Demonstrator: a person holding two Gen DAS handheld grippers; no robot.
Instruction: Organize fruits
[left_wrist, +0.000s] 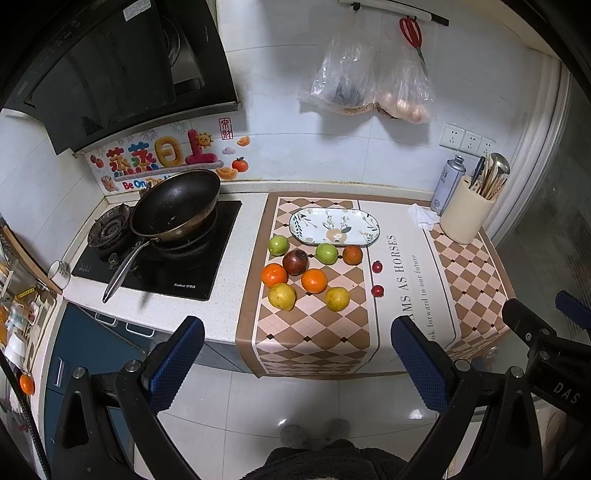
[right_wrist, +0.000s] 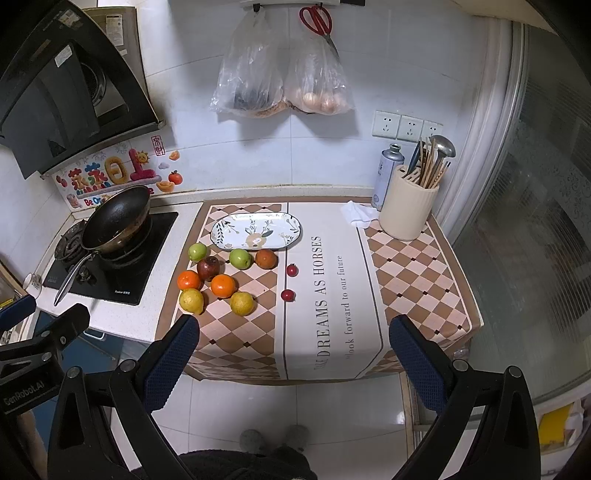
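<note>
Worktop (right_wrist: 177, 221), covered by checkered mat (right_wrist: 406, 266). Oval floral plate (right_wrist: 291, 230) at the mat's rear, bare.

Fruit, loose on the mat in front of the plate:
- two green apples (right_wrist: 197, 252) (right_wrist: 240, 258)
- dark red apple (right_wrist: 208, 268)
- three oranges (right_wrist: 266, 259) (right_wrist: 189, 280) (right_wrist: 223, 285)
- two lemons (right_wrist: 191, 301) (right_wrist: 242, 303)
- two small red fruits (right_wrist: 292, 270) (right_wrist: 287, 295), set apart to the right

Wok (right_wrist: 116, 218) on the stove, left. Utensil holder (right_wrist: 408, 210) at rear right, spray can (right_wrist: 386, 173) just beside it.

Left claw (left_wrist: 297, 363): wide open, holding nothing, off the worktop's front edge.
Right claw (right_wrist: 293, 360): wide open, holding nothing, likewise positioned.
</note>
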